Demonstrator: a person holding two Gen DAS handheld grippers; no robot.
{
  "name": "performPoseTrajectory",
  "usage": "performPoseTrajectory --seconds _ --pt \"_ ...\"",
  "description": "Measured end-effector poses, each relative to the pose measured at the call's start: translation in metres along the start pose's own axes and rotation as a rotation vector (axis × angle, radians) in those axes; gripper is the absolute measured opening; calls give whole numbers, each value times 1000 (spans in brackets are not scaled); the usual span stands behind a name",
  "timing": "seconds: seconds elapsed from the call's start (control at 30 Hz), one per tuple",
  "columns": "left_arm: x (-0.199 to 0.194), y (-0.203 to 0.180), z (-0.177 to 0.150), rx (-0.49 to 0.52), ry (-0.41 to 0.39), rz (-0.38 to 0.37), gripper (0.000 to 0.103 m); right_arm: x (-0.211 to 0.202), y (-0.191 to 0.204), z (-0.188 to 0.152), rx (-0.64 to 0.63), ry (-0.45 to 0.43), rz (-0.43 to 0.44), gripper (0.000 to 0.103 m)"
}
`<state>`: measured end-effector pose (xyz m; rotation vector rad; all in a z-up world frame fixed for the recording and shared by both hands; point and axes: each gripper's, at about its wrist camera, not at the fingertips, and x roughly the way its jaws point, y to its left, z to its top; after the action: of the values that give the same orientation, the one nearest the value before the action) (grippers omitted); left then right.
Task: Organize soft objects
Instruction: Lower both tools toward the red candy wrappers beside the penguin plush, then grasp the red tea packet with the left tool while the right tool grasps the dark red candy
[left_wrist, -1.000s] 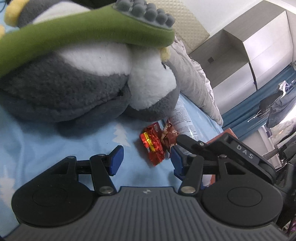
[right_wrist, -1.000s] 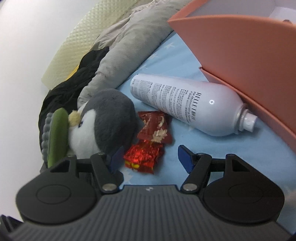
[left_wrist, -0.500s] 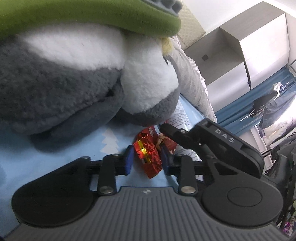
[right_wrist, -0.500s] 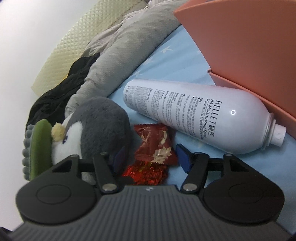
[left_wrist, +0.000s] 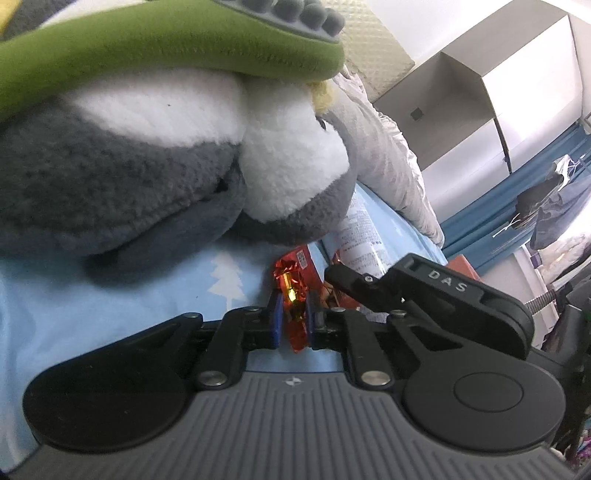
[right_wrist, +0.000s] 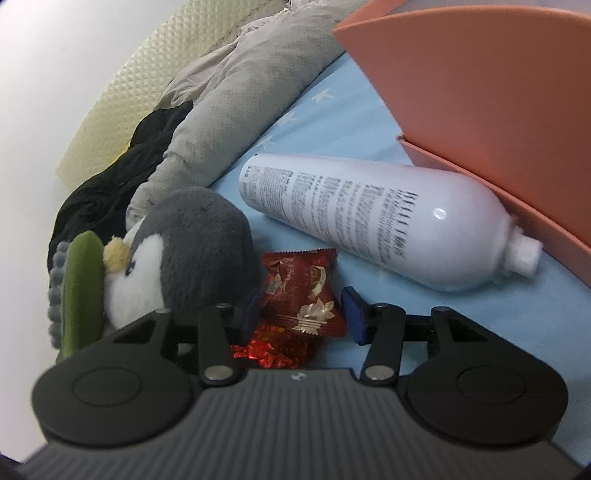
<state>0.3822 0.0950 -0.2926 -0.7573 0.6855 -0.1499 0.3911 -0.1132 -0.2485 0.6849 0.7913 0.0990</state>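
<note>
My left gripper (left_wrist: 293, 317) has its jaws closing, and the blue pads pinch a shiny red foil candy (left_wrist: 286, 273) lying on the blue sheet. Beside it lies a dark red snack packet (right_wrist: 306, 284), which sits between the pads of my right gripper (right_wrist: 301, 314). Those jaws are closing too, and the pads stand at the packet's edges without squeezing it. The foil candy (right_wrist: 273, 350) shows partly under the right gripper's body. A grey and white penguin plush (left_wrist: 147, 177) (right_wrist: 199, 236) lies just behind, with a green felt piece (left_wrist: 166, 40) on it.
A white spray bottle (right_wrist: 369, 221) lies on its side against an orange box (right_wrist: 480, 92) at the right. A grey quilt (right_wrist: 240, 92) and black cloth (right_wrist: 110, 192) are bunched along the wall. The light blue sheet (left_wrist: 92, 306) covers the bed.
The left jaws have come together on the foil candy. The right gripper has moved forward over the dark red packet and its jaws have narrowed around it.
</note>
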Motion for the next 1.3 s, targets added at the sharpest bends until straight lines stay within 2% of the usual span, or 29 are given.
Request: performPoseTrajectory --seconds 0.43,0.6,1.03,1.3 --pt "-55 -13 -32 6 -22 101 11 -47 -9 -30 -105 34 -24 51" --pt "-83 -19 -47 -8 -19 142 11 -65 -9 -43 -192 93 -27 51" --pt "-161 -45 -99 35 72 248 11 -136 -27 -69 -384 163 -58 51" --pt "-198 -58 -134 61 103 280 11 -178 -40 -99 -530 206 -70 51"
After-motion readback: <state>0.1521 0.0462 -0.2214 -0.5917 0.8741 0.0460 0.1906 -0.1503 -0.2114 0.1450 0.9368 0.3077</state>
